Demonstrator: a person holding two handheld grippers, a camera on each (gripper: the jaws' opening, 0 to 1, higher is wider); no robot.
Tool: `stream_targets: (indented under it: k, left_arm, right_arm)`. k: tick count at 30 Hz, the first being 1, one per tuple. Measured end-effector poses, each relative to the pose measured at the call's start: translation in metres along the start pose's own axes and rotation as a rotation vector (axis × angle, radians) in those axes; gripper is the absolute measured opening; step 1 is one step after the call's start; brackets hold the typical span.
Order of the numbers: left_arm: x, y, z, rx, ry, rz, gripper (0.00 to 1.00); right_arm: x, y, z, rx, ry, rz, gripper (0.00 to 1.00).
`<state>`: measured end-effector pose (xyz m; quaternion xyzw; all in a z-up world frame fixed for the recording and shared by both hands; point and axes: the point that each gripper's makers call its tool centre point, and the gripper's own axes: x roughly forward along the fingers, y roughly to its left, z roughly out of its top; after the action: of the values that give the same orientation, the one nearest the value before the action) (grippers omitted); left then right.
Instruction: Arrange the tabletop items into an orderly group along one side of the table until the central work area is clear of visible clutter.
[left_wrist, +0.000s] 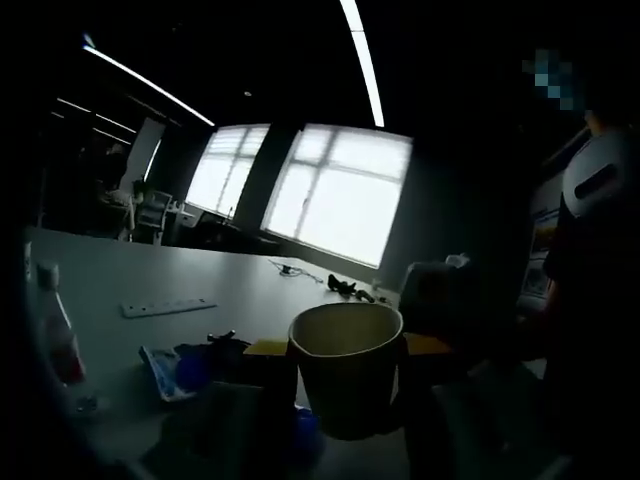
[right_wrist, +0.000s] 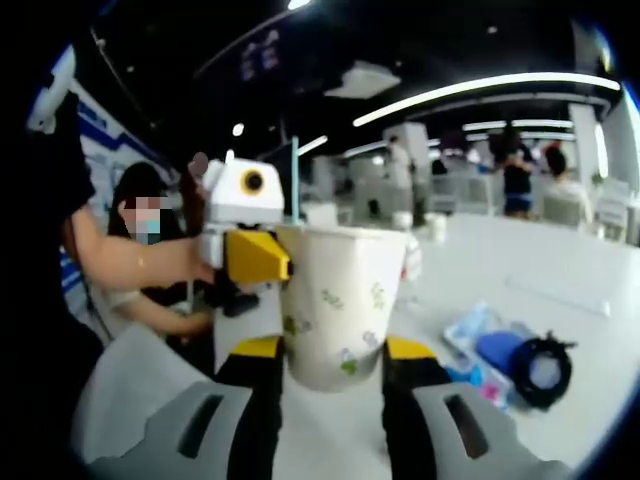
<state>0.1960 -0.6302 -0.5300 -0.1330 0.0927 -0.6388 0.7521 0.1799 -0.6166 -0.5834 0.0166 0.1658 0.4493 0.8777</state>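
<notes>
A pale paper cup (right_wrist: 340, 305) with small green prints hangs above the white table (right_wrist: 560, 270). My right gripper (right_wrist: 334, 350) is shut on its lower part, a yellow-tipped jaw pressed against each side. My left gripper (right_wrist: 245, 240), white and yellow, comes in from the left and meets the cup's upper left rim. In the dim left gripper view the cup (left_wrist: 345, 365) sits between my left gripper's (left_wrist: 345, 347) yellow tips, which press on its sides just under the rim.
On the table (left_wrist: 150, 270) lie a red-labelled bottle (left_wrist: 55, 340), a power strip (left_wrist: 168, 307), a blue packet (left_wrist: 170, 372) and small black items (left_wrist: 345, 288). A blue wrapper (right_wrist: 470, 335) and a black round thing (right_wrist: 535, 368) lie right of the cup. A person's arm (right_wrist: 130, 262) reaches in from the left.
</notes>
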Motion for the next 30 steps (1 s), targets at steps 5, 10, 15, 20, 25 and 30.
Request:
stream_targets:
  k: [5,10,15,20,25,30]
  left_arm:
    - [0.001,0.002,0.003,0.037,0.002,0.029,0.38]
    - [0.000,0.008,0.007,0.058,-0.009,0.059,0.37]
    - [-0.002,0.013,0.011,0.079,-0.016,0.085,0.37]
    - [-0.005,0.024,0.016,0.117,-0.026,0.152,0.37]
    - [-0.009,0.040,0.016,0.152,-0.018,0.230,0.38]
    - [-0.012,0.055,0.018,0.152,-0.045,0.300,0.38]
  right_arm:
    - [0.000,-0.005,0.004,0.006,-0.018,-0.025,0.48]
    - [-0.001,-0.008,0.003,0.037,-0.012,-0.041,0.64]
    - [-0.002,-0.013,-0.001,0.047,-0.002,-0.072,0.80]
    - [-0.005,-0.020,-0.001,0.057,-0.014,-0.109,0.93]
    - [-0.007,-0.024,-0.002,0.058,-0.017,-0.124,1.00]
    - [-0.009,-0.028,-0.005,0.062,-0.013,-0.136,1.00]
